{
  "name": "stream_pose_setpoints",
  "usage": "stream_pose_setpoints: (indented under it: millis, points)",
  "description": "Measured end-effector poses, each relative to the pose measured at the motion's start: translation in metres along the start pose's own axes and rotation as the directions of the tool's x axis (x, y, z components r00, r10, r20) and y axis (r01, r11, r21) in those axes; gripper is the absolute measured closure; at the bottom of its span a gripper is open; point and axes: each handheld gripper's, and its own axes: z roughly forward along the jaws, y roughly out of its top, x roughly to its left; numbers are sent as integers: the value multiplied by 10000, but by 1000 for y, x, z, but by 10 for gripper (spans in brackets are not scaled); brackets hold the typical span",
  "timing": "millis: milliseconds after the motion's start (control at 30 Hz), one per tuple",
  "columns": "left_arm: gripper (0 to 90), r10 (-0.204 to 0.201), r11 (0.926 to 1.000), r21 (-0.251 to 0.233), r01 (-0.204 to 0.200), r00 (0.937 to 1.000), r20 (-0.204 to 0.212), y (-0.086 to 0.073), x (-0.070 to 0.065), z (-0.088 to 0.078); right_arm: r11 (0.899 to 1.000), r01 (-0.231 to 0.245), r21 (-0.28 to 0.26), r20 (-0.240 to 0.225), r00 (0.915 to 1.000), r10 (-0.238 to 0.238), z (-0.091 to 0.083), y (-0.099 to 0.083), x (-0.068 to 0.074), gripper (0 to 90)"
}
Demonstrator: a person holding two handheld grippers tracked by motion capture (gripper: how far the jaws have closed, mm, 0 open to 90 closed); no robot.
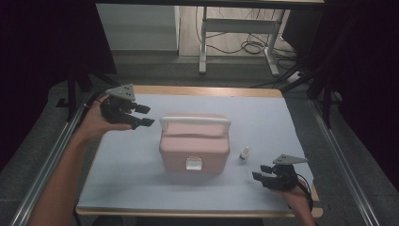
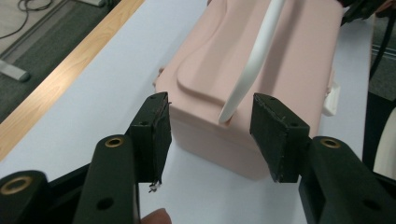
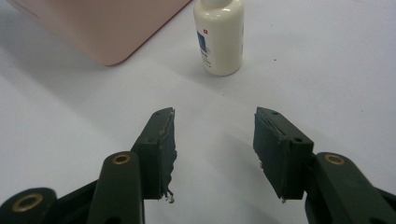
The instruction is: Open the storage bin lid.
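Note:
A pink lidded box [image 1: 194, 143] with a white carry handle [image 1: 195, 121] and a white front latch [image 1: 193, 163] stands in the middle of the table; it also appears in the left gripper view [image 2: 261, 70] and as a corner in the right gripper view [image 3: 100, 28]. A small white bottle [image 1: 243, 155] [image 3: 219, 35] stands upright just right of the box. My left gripper [image 1: 144, 116] [image 2: 210, 135] hovers open to the left of the box, facing its handle end. My right gripper [image 1: 261, 172] [image 3: 215, 149] rests open near the table's front right, a short way from the bottle.
The table carries a pale blue-grey mat [image 1: 136, 169] with a wooden edge [image 1: 197, 90] showing at the back. Metal rails [image 1: 51, 155] run along both sides. Beyond the table stands a desk frame [image 1: 235, 37] with cables on the floor.

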Motion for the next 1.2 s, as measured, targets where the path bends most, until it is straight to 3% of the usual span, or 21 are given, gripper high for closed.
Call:
stream_pose_setpoints:
  millis: [133,233,433,900,1200]
  points:
    - [477,297,9993,220,-300,9995,148,11,-1,1,10000,-49,22,3,10000,49,0,-1,-1,486]
    - [477,368,9977,560,-371,9993,60,20,-2,4,10000,-61,19,24,10000,61,0,-1,-1,486]
    - [476,556,9950,814,-578,9980,294,33,-3,9,9998,-13,201,-76,10000,15,3,-2,0,480]
    - [475,863,9893,1117,-940,9937,718,51,-6,17,9997,-99,231,-112,9999,102,3,-2,1,480]
    - [481,930,9819,1569,-1060,9918,878,60,-6,29,9997,-50,247,-166,9998,54,5,-2,1,480]
